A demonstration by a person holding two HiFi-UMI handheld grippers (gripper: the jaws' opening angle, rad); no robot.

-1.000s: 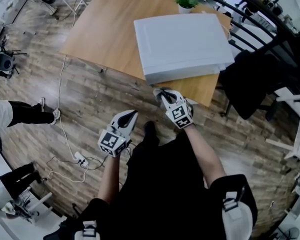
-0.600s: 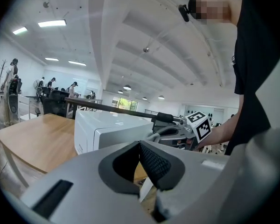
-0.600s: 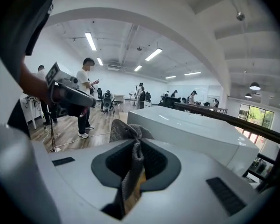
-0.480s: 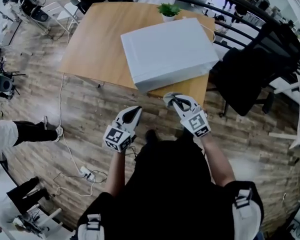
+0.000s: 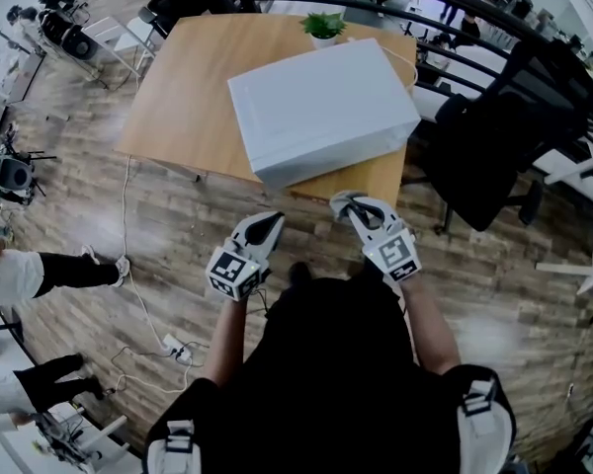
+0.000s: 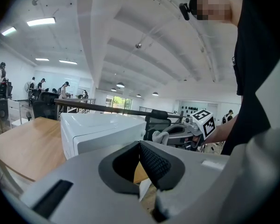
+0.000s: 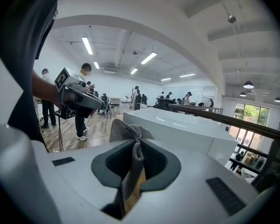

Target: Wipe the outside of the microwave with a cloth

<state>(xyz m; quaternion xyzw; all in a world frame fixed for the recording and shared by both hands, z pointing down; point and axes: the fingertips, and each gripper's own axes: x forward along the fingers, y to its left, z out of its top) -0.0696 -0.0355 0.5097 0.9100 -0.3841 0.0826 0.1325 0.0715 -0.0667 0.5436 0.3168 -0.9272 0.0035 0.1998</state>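
Two grippers are in my hands, and only one has something in it. My right gripper is squeezed tight on the cloth. The cloth is pale grey and bumpy like a net. One bunch of it pokes out past the tips of the gripper. The rest hangs down between the jaws. My left gripper is pinched together with nothing inside it.

The microwave is a big white box. It sits on the tabletop, in front of both grippers. Its near edge is close to my right gripper, but the cloth is not touching it yet. A little green plant stands behind the microwave, far from my grippers.

I think the cloth is soft, light and floppy. It will bend and squash flat when I push it on something hard. It may also slip out if I rub too hard. So a tight pinch near its middle seems best, with a fat bunch left out in front to do the wiping. That is about how I hold it now.

I think the microwave is hard, smooth and heavy. It likely will not slide when I rub it. Its flat top and sides look easy to wipe. I do not need to grab it. If it wobbles, I could rest my left gripper on the side nearest to that gripper.
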